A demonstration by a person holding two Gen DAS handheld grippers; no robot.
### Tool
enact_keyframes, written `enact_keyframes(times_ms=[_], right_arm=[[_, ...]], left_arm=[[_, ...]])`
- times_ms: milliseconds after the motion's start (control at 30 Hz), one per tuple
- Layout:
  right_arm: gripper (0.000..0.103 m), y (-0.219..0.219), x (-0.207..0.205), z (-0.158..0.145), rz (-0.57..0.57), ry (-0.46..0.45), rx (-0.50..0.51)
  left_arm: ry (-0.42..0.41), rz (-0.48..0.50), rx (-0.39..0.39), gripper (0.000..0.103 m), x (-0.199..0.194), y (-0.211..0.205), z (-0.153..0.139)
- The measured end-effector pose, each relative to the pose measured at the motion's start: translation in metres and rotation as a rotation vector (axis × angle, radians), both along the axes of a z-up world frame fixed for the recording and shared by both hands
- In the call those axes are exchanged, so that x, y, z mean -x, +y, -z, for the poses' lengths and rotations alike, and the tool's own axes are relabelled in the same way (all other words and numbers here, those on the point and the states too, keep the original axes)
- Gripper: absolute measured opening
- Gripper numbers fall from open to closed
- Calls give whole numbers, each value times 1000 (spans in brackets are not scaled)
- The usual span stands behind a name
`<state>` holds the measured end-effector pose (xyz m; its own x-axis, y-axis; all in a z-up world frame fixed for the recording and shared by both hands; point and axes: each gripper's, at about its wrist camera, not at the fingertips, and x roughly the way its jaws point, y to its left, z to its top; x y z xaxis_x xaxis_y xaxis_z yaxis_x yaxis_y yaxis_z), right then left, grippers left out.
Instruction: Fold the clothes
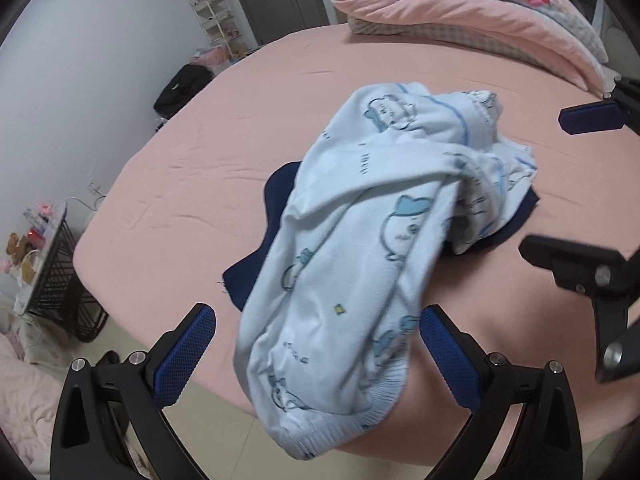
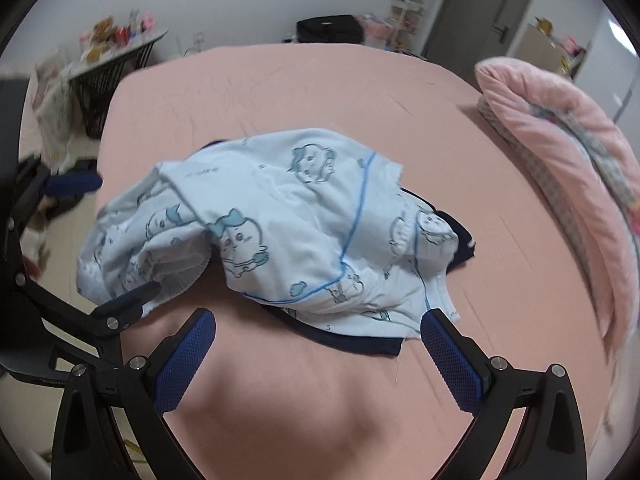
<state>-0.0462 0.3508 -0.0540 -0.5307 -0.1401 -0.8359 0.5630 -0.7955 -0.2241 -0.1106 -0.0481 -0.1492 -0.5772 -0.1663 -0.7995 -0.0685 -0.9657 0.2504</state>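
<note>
A crumpled light-blue garment (image 1: pixel 360 240) (image 2: pixel 280 220) printed with cartoon figures lies on the pink bed sheet (image 1: pixel 192 168) (image 2: pixel 280 92), one ribbed end hanging over the near edge. Beneath it is a dark navy garment (image 1: pixel 280 196) (image 2: pixel 360 342), mostly covered. My left gripper (image 1: pixel 316 356) (image 2: pixel 128 236) is open, with the hanging end of the light-blue garment lying loose between its fingers. My right gripper (image 2: pixel 316 356) (image 1: pixel 546 182) is open too, just short of the pile's edge with nothing in it.
A folded pink blanket (image 1: pixel 460 12) (image 2: pixel 560 148) lies at the far side of the bed. Off the bed stand a black wire side table (image 1: pixel 52 280) (image 2: pixel 108 76) with small items, a black bag (image 1: pixel 182 88) (image 2: pixel 328 28) and a white shelf rack (image 1: pixel 218 24) (image 2: pixel 408 4).
</note>
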Motion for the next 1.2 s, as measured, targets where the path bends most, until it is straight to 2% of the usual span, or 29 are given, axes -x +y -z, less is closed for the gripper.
enact_keyframes(times_ms=[200, 333, 500, 567, 733, 900, 1033, 1200], right_arm=[[103, -18, 2, 18, -40, 8, -60], [103, -26, 6, 29, -48, 40, -111], [102, -26, 14, 40, -10, 6, -106], [102, -28, 13, 44, -9, 13, -129], [93, -33, 11, 48, -29, 34, -169], [91, -37, 17, 47, -34, 36, -185], [86, -45, 21, 46, -59, 51, -201], [85, -54, 25, 48, -74, 61, -203]], left_arm=[[-34, 1, -59, 103, 11, -14, 23], [-85, -58, -157, 103, 17, -30, 44], [-132, -115, -260, 103, 22, -45, 65], [-129, -100, -248, 103, 22, -43, 67], [-142, -95, -232, 103, 22, -39, 72], [-146, -99, -216, 103, 23, -33, 76], [-127, -97, -229, 103, 19, -32, 77], [-102, -90, -221, 103, 14, -27, 77]])
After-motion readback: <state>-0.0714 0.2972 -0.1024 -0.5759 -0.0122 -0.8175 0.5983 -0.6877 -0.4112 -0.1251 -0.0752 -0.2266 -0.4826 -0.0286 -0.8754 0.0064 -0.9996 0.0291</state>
